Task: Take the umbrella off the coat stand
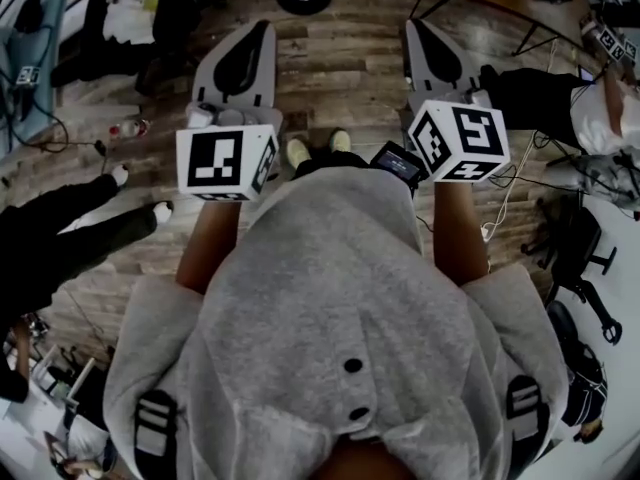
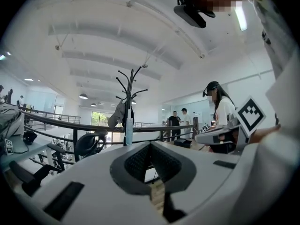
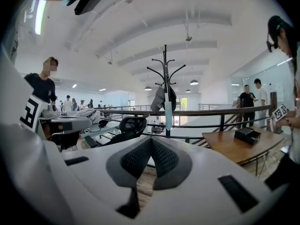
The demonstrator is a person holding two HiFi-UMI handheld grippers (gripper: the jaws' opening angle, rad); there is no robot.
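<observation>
Plainly nothing is done yet — the umbrella (image 3: pixel 168 115) hangs on the stand (image 3: pixel 165 64) at centre frame, well apart from the left gripper (image 2: pixel 150 146) and right gripper (image 3: pixel 151 142), both closed on nothing.

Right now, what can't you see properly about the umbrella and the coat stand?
- Coat stand foot: right gripper view, hidden behind the railing and the right gripper.
- Umbrella top: both gripper views, too small to tell which hook holds it.
- Grey thing beside it: too small to tell coat from bag.
- Head view: neither stand nor umbrella shows; it looks down at the floor.
</observation>
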